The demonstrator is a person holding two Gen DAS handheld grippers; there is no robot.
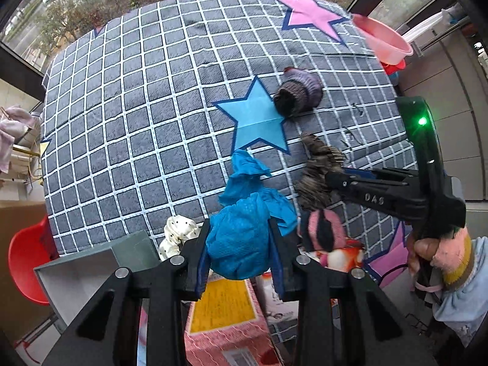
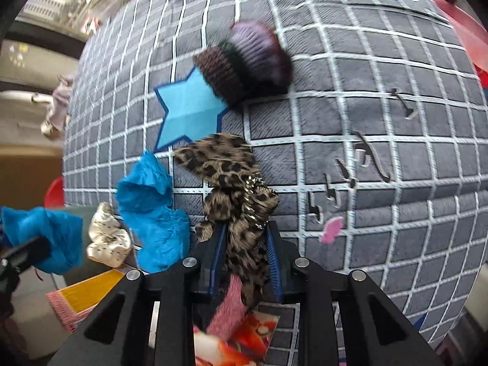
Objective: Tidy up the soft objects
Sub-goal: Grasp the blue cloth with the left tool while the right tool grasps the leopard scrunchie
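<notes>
Gripping: the left gripper (image 1: 238,245) has its jaws closed part-way on a bunched blue cloth (image 1: 241,244), pads pressing both sides of the bundle; a loose end of the cloth trails out past the fingertips toward the blue star (image 1: 256,119).
Right jaws: the right gripper (image 2: 245,253) is clamped nearly fully together on a leopard-print scrunchie (image 2: 231,180), whose folds spill out above the fingertips.
Surface: a grey checked mat (image 1: 137,106) with white grid lines and star patches covers the bench.
Knitted hat: a purple and brown knitted hat (image 2: 247,67) lies on the mat, overlapping one point of the blue star, well apart from both grippers.
Cream scrunchie: a cream dotted scrunchie (image 1: 180,235) sits at the near edge of the mat, just beside the left jaws.
Second blue piece: in the right wrist view another blue cloth (image 2: 152,213) lies between the cream scrunchie and the leopard-print one.
Pink item: a pink and black soft thing (image 1: 321,231) rests near the mat's edge, right of the left jaws.
Surroundings: a grey box (image 1: 91,268) stands below the mat's near edge, a pink basin (image 1: 384,42) at the far right corner, a red chair (image 1: 27,262) to the left.
Hand: the person's hand (image 1: 424,250) holds the right gripper's handle.
</notes>
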